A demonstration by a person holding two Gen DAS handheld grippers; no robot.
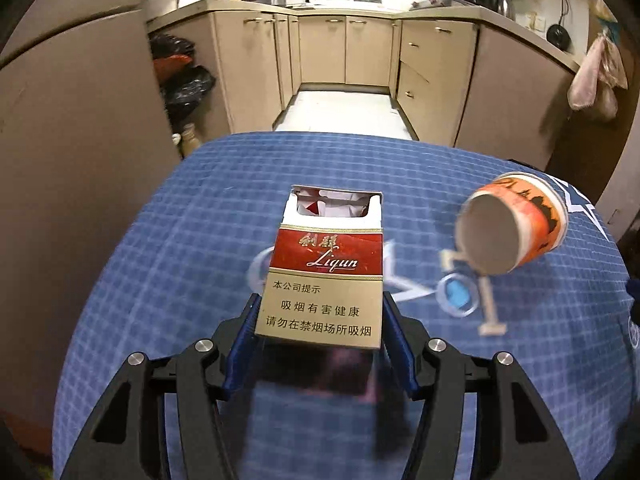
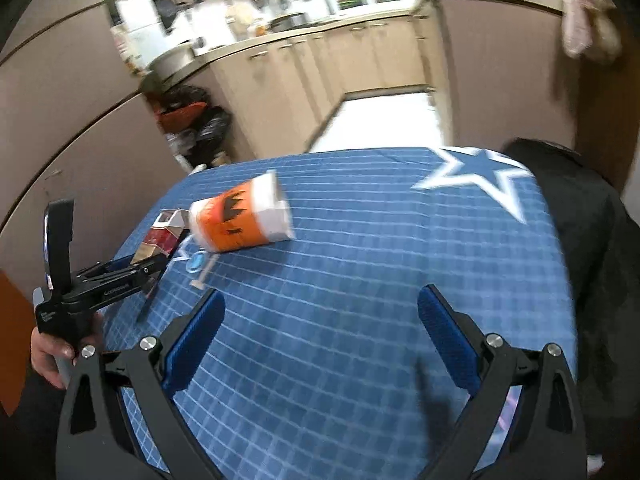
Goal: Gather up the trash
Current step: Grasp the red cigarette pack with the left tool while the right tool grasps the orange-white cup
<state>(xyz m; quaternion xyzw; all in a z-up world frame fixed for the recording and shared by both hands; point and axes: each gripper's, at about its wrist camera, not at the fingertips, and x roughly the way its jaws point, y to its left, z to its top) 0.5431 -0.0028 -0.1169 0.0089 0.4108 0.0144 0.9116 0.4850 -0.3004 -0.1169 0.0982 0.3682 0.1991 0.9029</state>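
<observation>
My left gripper (image 1: 320,312) is shut on a red and gold cigarette pack (image 1: 326,268) with its lid open, held just above the blue checked tablecloth (image 1: 168,248). An orange and white paper cup (image 1: 514,226) lies on its side to the right of the pack. In the right wrist view the cup (image 2: 242,220) lies at centre left, the pack (image 2: 162,236) sits in the left gripper (image 2: 154,266), and my right gripper (image 2: 320,320) is open and empty over the cloth, nearer than the cup.
The table is round, with white star prints (image 2: 480,180) on the cloth. Beige kitchen cabinets (image 1: 344,48) stand behind. Black trash bags (image 1: 184,80) sit on the floor at far left. A dark garment (image 2: 592,240) hangs at the table's right edge.
</observation>
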